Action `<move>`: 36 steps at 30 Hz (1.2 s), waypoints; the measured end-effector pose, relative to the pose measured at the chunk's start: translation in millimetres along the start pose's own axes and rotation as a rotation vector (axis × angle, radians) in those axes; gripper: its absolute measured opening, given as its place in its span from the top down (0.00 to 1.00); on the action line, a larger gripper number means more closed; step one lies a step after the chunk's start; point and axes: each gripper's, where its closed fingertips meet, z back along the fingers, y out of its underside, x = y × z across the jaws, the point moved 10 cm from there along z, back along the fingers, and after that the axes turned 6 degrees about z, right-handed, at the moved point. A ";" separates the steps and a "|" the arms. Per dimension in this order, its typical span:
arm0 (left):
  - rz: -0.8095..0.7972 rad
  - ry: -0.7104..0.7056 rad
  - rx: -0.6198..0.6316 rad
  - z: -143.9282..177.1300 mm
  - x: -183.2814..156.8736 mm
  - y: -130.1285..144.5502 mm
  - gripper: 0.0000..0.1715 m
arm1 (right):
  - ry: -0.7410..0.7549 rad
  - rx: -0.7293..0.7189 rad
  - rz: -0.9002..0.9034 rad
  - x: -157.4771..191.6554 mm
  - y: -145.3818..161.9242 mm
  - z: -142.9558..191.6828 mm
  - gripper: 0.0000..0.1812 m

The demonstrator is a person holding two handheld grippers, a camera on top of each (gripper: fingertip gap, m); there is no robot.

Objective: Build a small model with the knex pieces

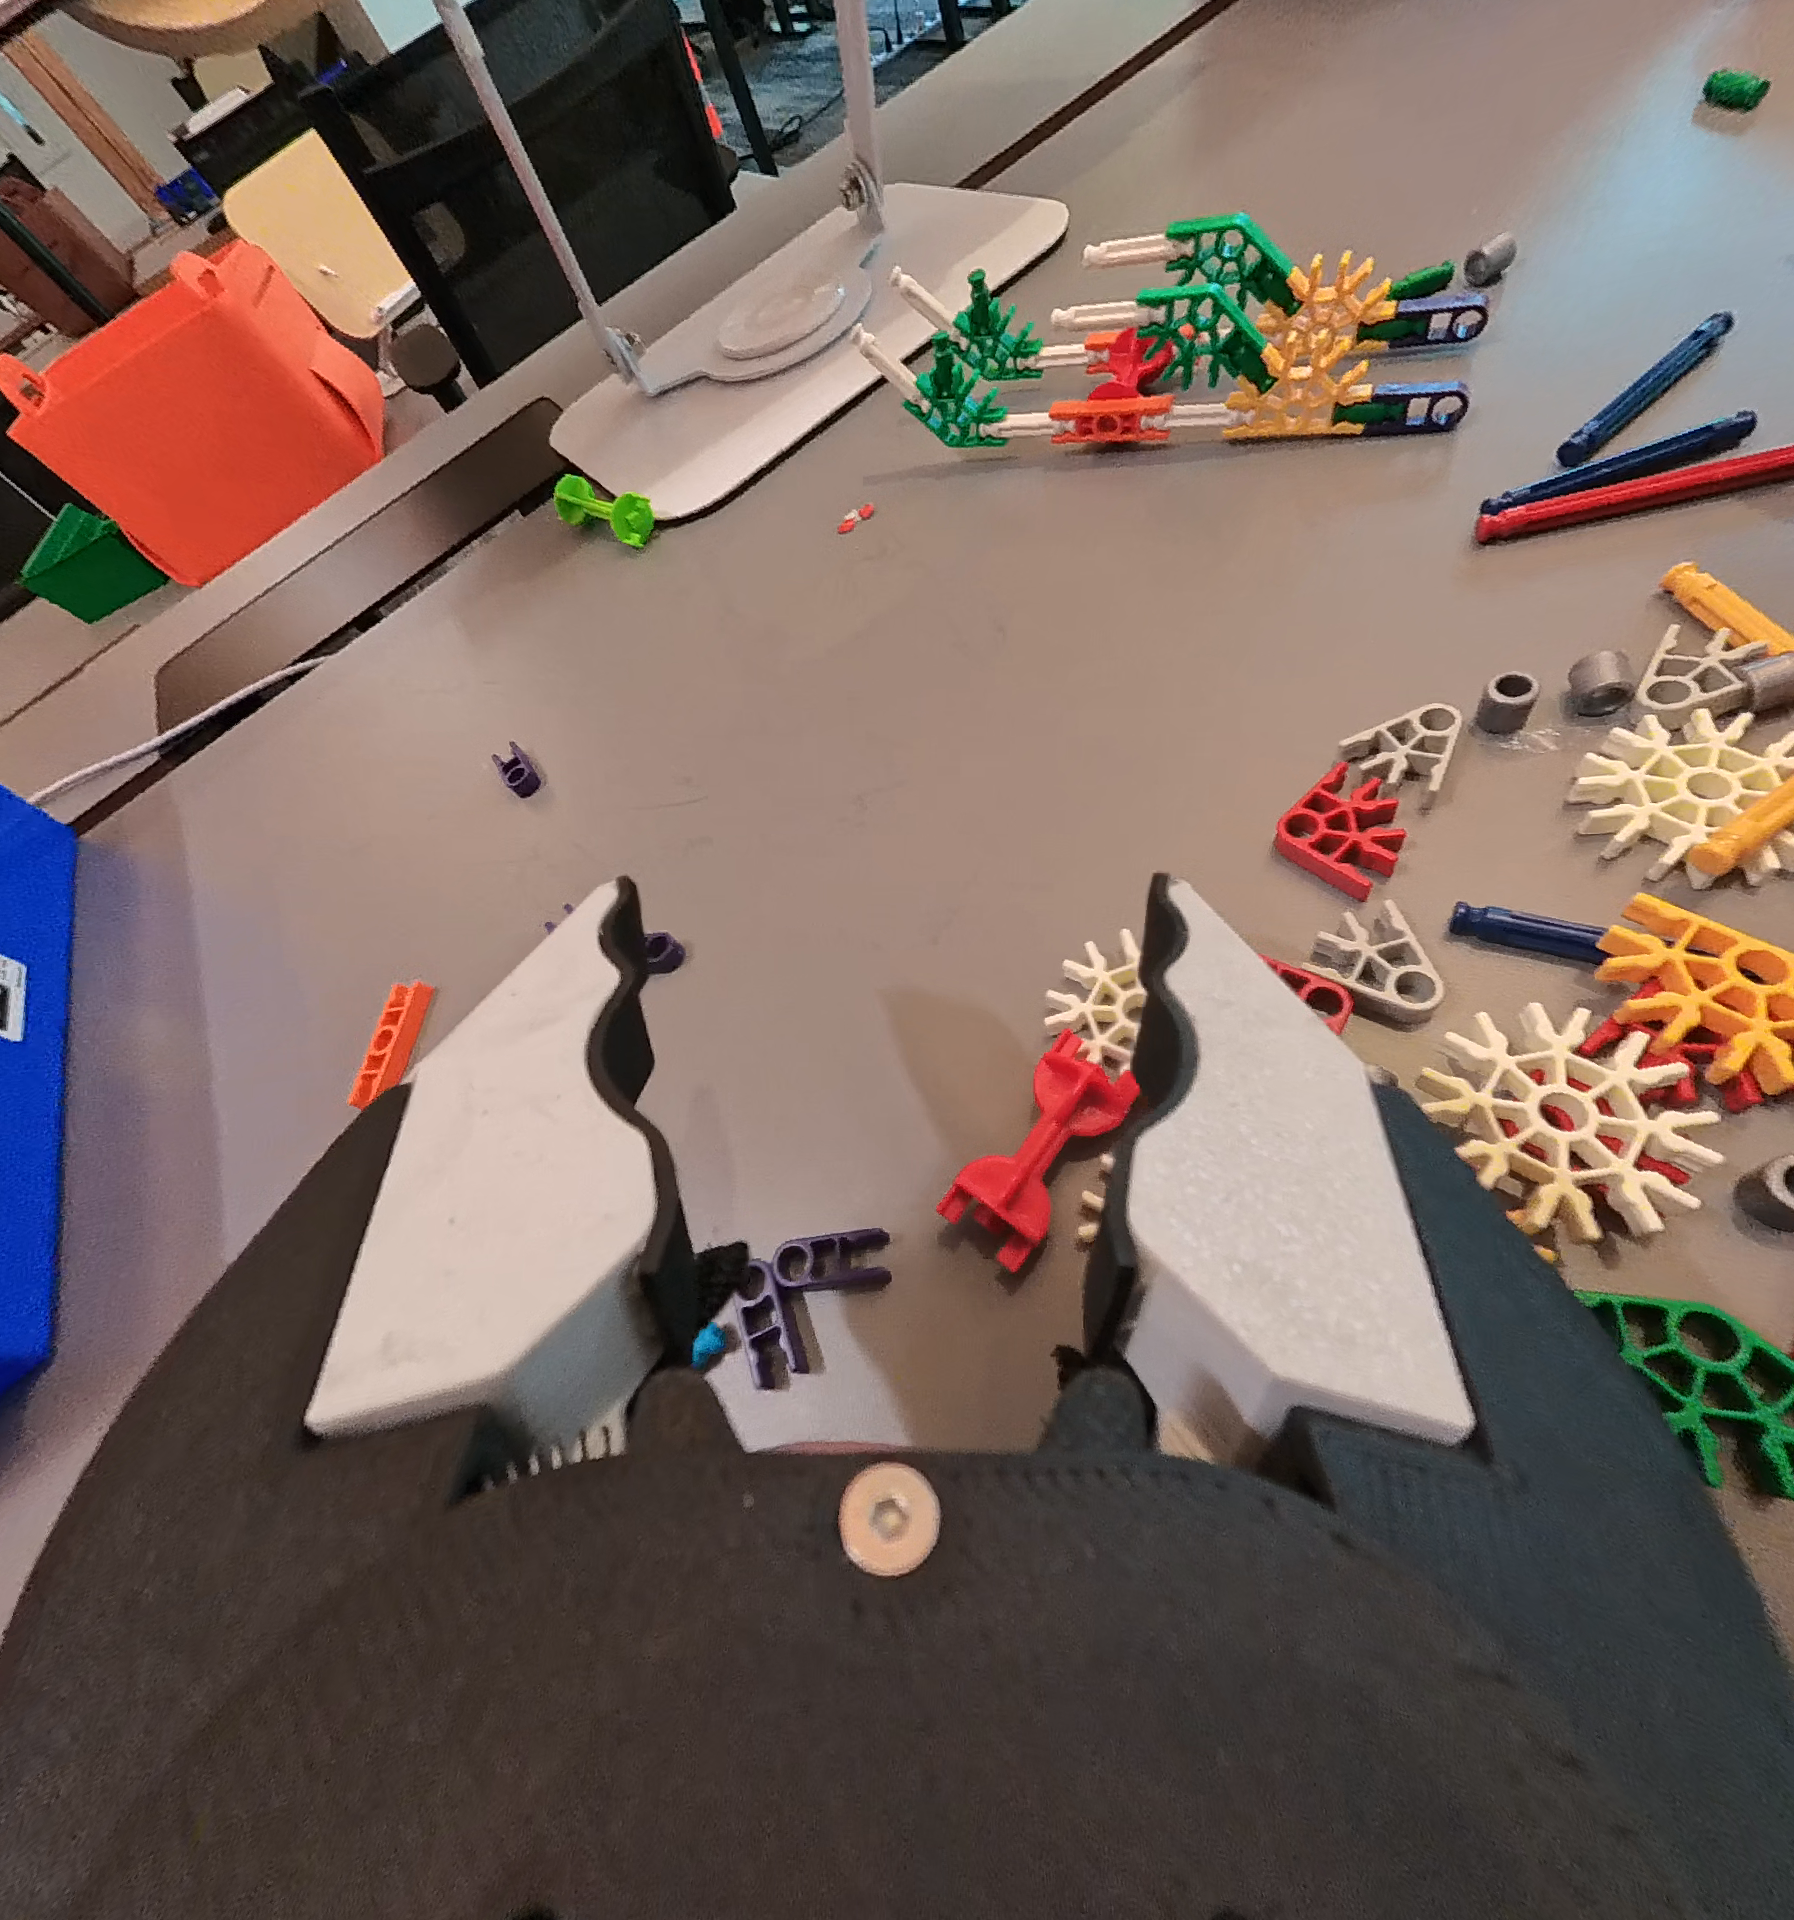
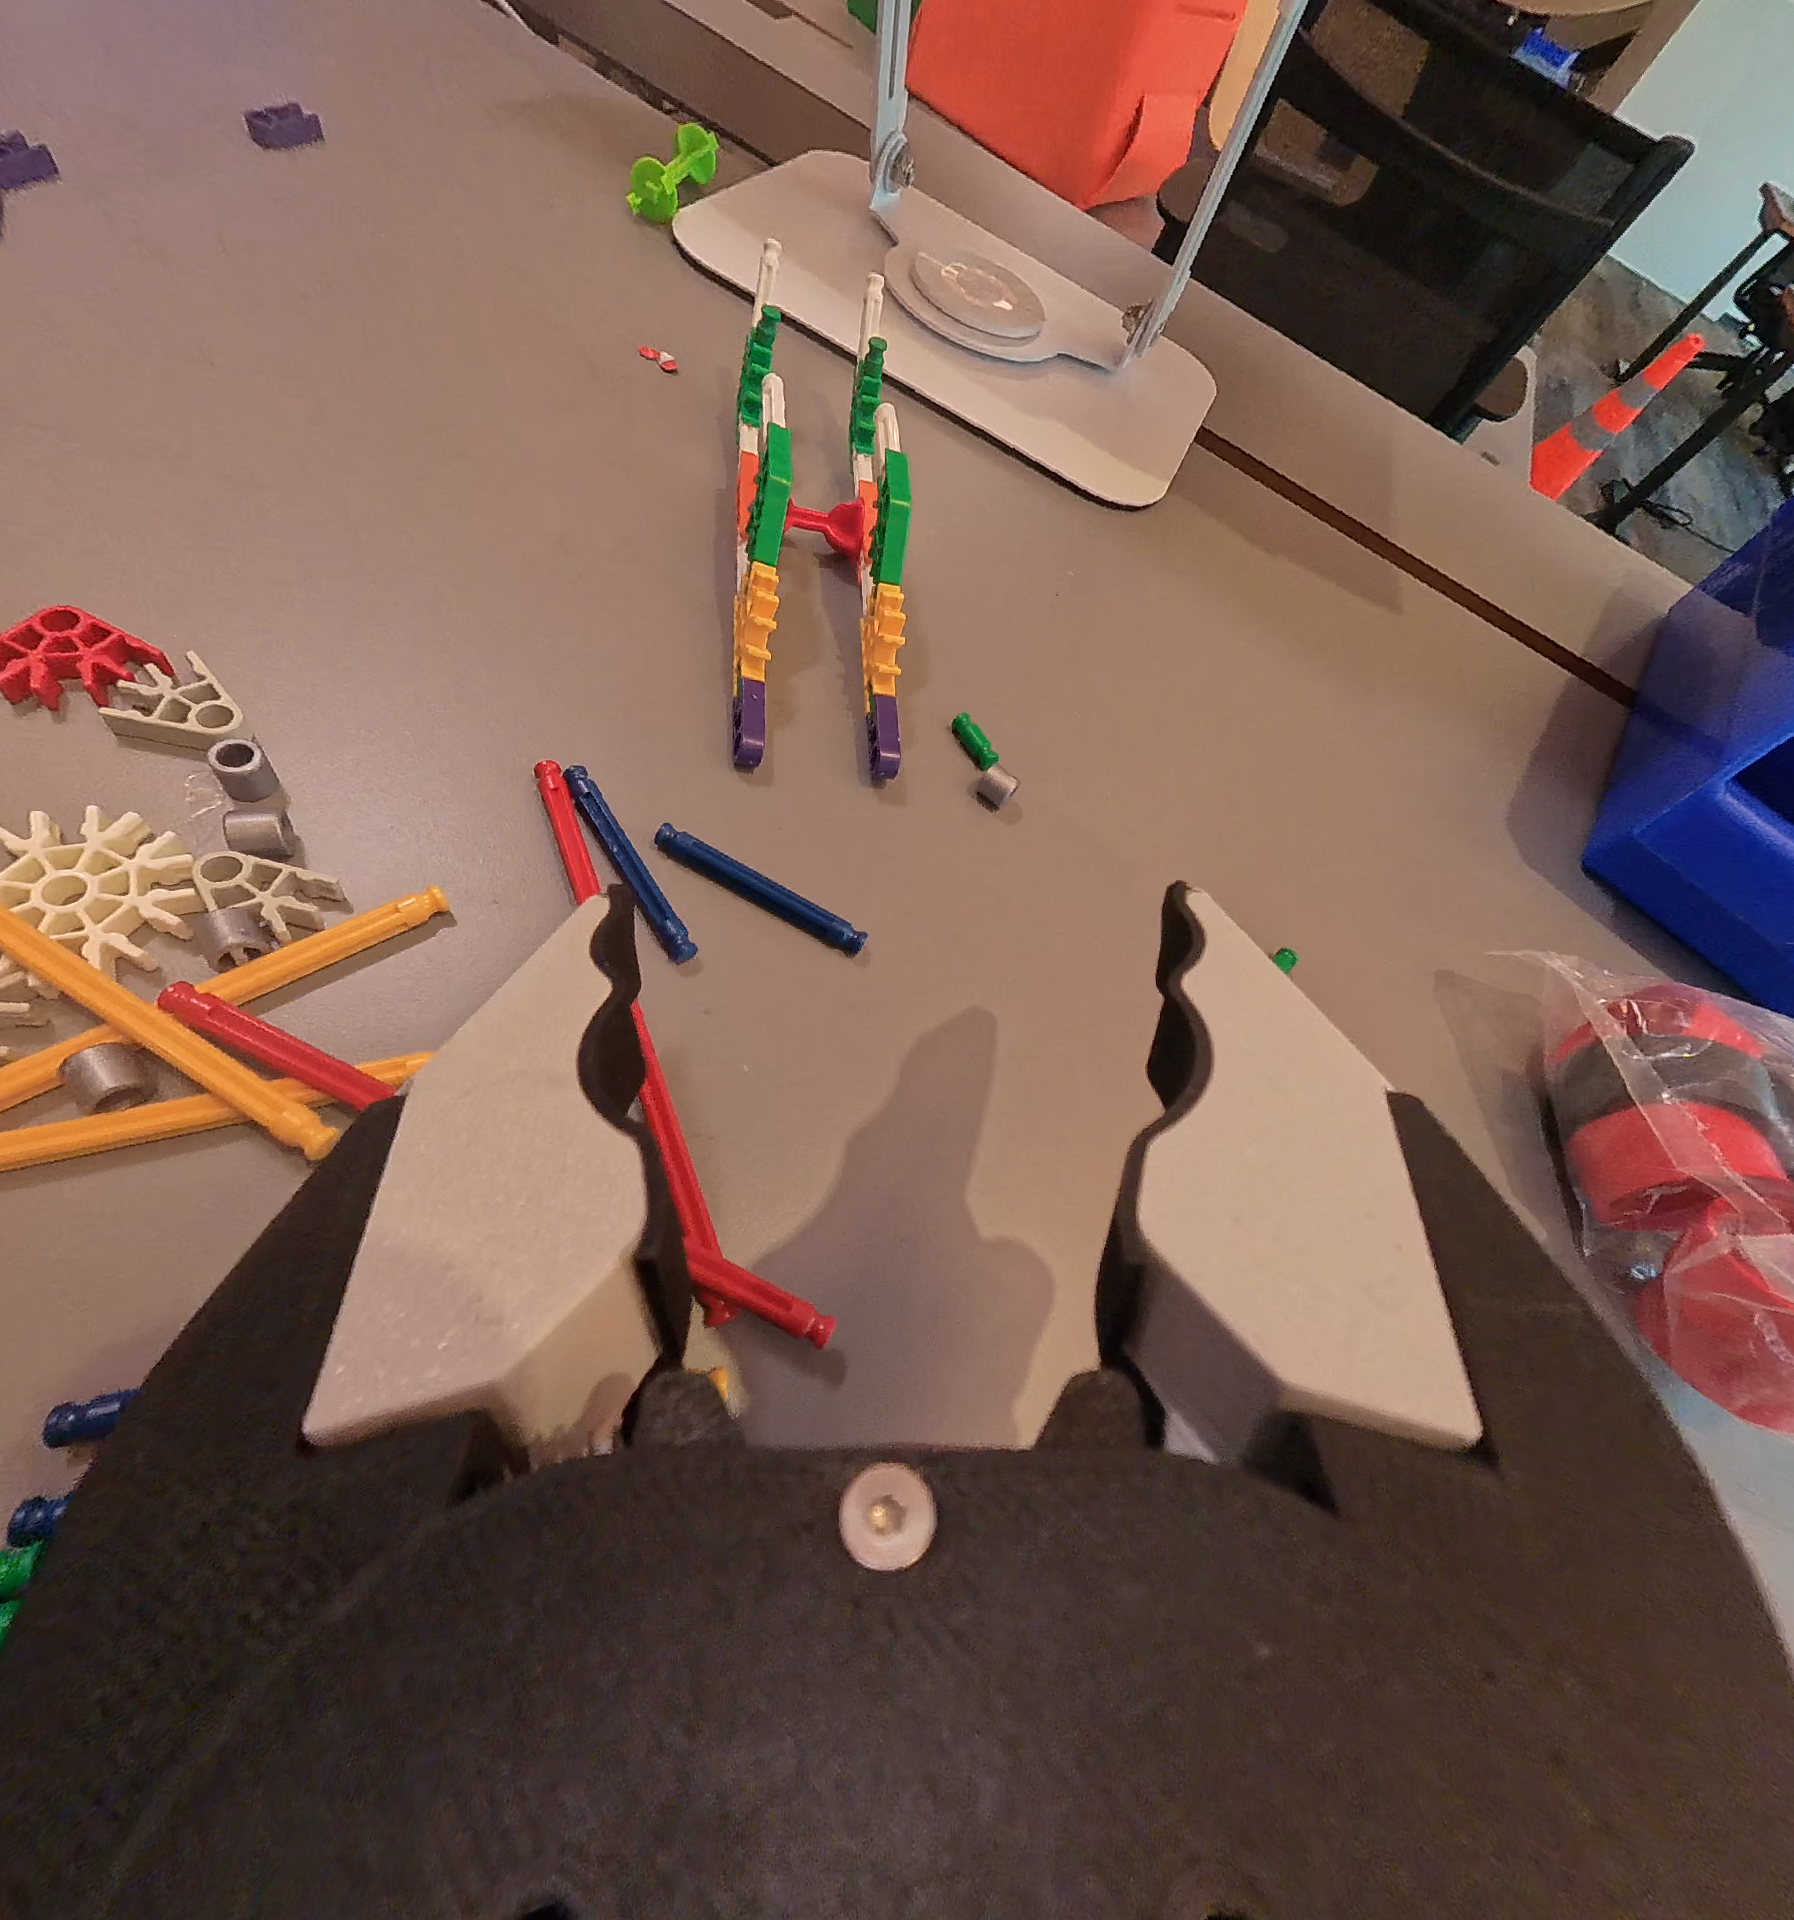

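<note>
Left gripper [image 1: 893,914] agape, red spool [image 1: 1038,1153] half-hidden

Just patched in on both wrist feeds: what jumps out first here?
The multicoloured rod-and-connector assembly stands out mid-table, two parallel rails joined by a red crosspiece, just in front of the white stand base. Loose parts are scattered on the grey table: white snowflake connectors beside the open left gripper, and a long red rod by the open right gripper.
</note>
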 end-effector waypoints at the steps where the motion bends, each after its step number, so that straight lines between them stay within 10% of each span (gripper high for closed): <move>1: 0.000 -0.006 -0.001 0.5 0.4 -0.1 0.46 | -0.006 -0.009 -0.012 -0.9 -0.6 0.8 0.46; 20: -0.002 -0.044 0.008 -2.6 4.1 0.8 0.48 | -0.369 0.281 -0.163 -19.8 -48.6 -109.9 0.55; 28: 0.008 -0.036 0.002 -2.2 4.6 0.6 0.48 | -0.402 0.388 -0.161 -11.3 -55.5 -126.9 0.75; 36: 0.009 -0.012 -0.001 -3.0 3.4 0.4 0.48 | -0.445 0.410 -0.227 18.7 -69.6 -121.8 0.65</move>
